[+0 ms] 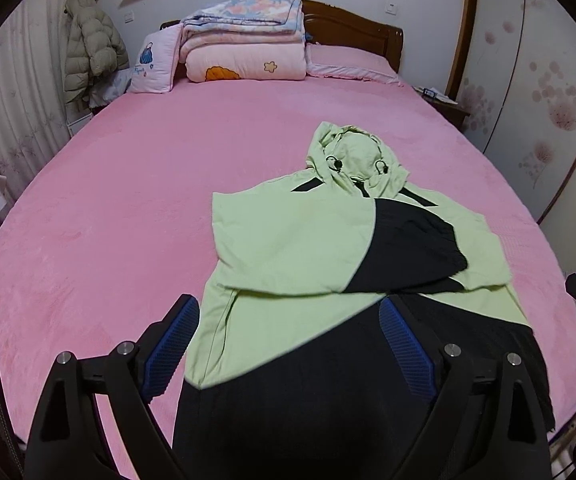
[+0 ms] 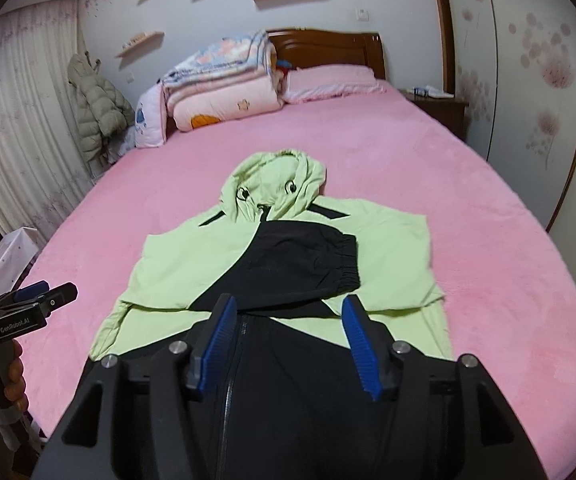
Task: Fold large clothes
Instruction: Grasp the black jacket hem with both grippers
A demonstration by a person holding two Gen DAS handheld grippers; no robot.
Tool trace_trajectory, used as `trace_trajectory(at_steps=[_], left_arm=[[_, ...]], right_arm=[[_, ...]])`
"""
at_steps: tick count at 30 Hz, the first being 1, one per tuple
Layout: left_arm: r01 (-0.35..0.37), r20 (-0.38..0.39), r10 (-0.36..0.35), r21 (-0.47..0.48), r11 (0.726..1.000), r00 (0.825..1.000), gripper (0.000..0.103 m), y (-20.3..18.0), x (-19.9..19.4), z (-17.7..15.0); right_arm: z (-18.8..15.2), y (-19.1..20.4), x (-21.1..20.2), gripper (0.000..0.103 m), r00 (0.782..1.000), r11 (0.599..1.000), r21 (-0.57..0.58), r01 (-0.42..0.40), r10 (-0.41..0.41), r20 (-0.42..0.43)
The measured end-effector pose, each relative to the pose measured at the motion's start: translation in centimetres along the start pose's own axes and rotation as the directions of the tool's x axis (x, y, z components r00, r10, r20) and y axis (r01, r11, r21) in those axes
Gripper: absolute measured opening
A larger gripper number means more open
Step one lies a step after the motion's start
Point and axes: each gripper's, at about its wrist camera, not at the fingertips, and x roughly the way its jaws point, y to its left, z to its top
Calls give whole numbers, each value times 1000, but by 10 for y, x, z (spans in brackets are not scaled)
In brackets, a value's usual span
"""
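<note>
A light green and black hooded jacket (image 1: 288, 232) (image 2: 192, 256) lies flat on the pink bed (image 1: 128, 208) (image 2: 487, 240), hood (image 1: 351, 156) (image 2: 276, 176) toward the headboard. Both sleeves are folded across the chest, the black cuffed one on top. My left gripper (image 1: 288, 302) hovers open above the jacket's lower left part, its blue pads wide apart with nothing pressed between them. My right gripper (image 2: 289, 300) hangs open over the black lower front, near the zipper, and grips no cloth. The left gripper (image 2: 54, 292) also shows at the left edge of the right wrist view, in a hand.
Folded quilts (image 1: 244, 40) (image 2: 224, 84) and pillows (image 1: 347, 60) are stacked by the wooden headboard (image 1: 359, 28). A puffer coat (image 1: 92, 48) hangs by the curtains at left. A nightstand (image 1: 447, 108) and wardrobe doors stand at right.
</note>
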Motion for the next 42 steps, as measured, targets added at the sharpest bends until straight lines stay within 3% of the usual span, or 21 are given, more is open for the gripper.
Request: trace_trajectory(at_steps=[5, 13, 21, 24, 30, 36, 42], left_arm=[[1, 18, 0, -19, 1000, 1000, 91, 7, -33, -23], [25, 83, -23, -32, 999, 996, 91, 33, -68, -75], [2, -109, -2, -6, 1000, 994, 91, 75, -31, -139], [-30, -175, 31, 13, 999, 984, 91, 90, -9, -165], [-6, -290, -19, -85, 996, 957, 91, 121, 26, -200], [51, -315, -89, -128, 991, 945, 91, 130, 38, -216], [99, -304, -138, -142, 985, 943, 91, 138, 39, -227]], right_arm=[[-17, -8, -43, 56, 999, 1000, -7, 8, -8, 37], [-59, -31, -82, 56, 994, 994, -43, 99, -97, 42], [-109, -79, -87, 56, 987, 987, -5, 158, -158, -42], [-131, -102, -76, 56, 978, 982, 19, 186, -183, -103], [-170, -141, -53, 56, 951, 972, 58, 230, -212, -226], [-202, -166, -31, 56, 935, 972, 120, 204, -157, -318], [-213, -170, -18, 56, 934, 976, 111, 185, -139, -328]])
